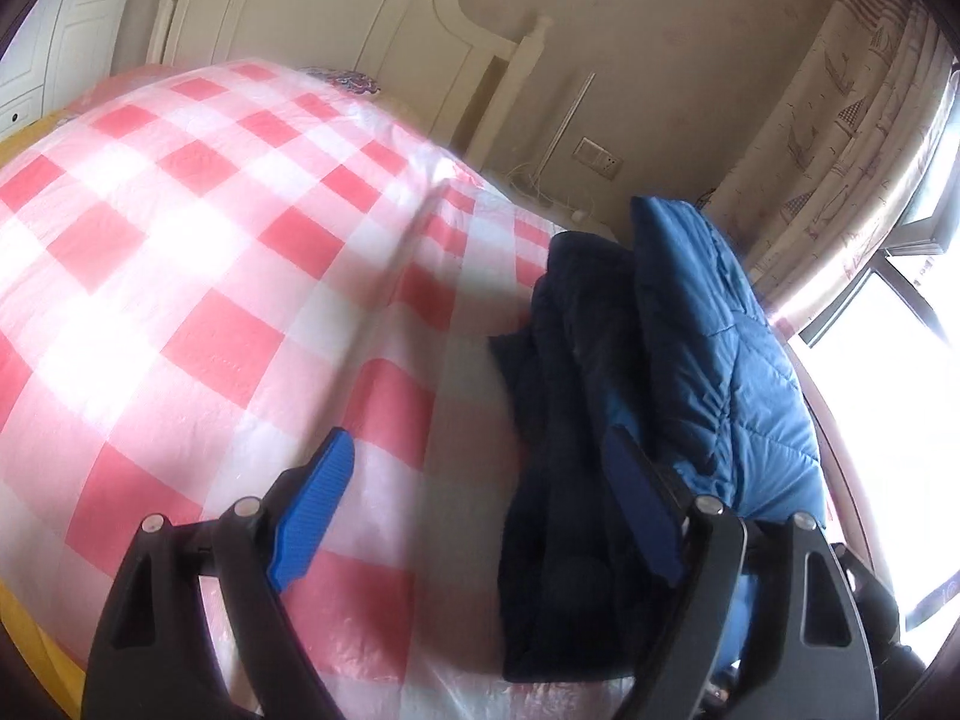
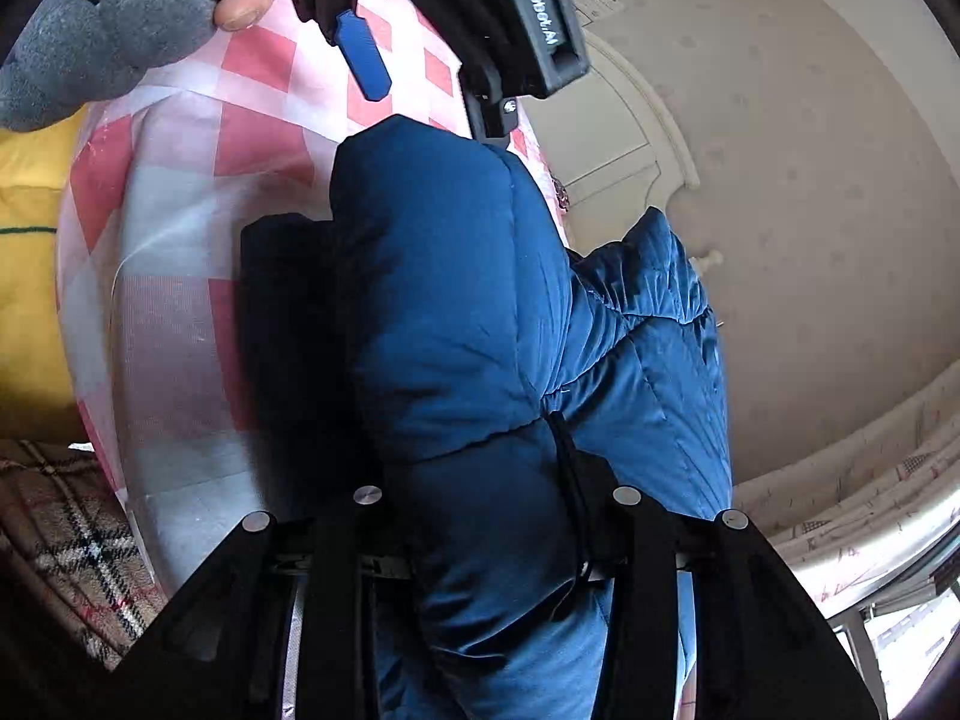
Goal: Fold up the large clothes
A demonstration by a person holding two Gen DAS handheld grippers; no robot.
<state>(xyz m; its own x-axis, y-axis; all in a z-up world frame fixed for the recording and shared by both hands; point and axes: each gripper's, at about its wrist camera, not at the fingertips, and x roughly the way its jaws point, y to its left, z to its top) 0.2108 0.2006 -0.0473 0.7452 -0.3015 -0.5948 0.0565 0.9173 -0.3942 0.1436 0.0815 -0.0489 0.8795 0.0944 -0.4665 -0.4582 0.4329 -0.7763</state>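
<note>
The left claw (image 1: 480, 516) hangs wide apart and empty over the checked sheet (image 1: 198, 276) on the bed, with the blue jacket (image 1: 714, 348) at its 2 o'clock, bunched and lifted at the bed's edge. The right claw (image 2: 480, 510) is clamped on a thick fold of that jacket, which fills its view from 6 to 12 o'clock. The step looks like carrying the jacket onto the sheet; next the left claw would need a free edge to spread it flat.
</note>
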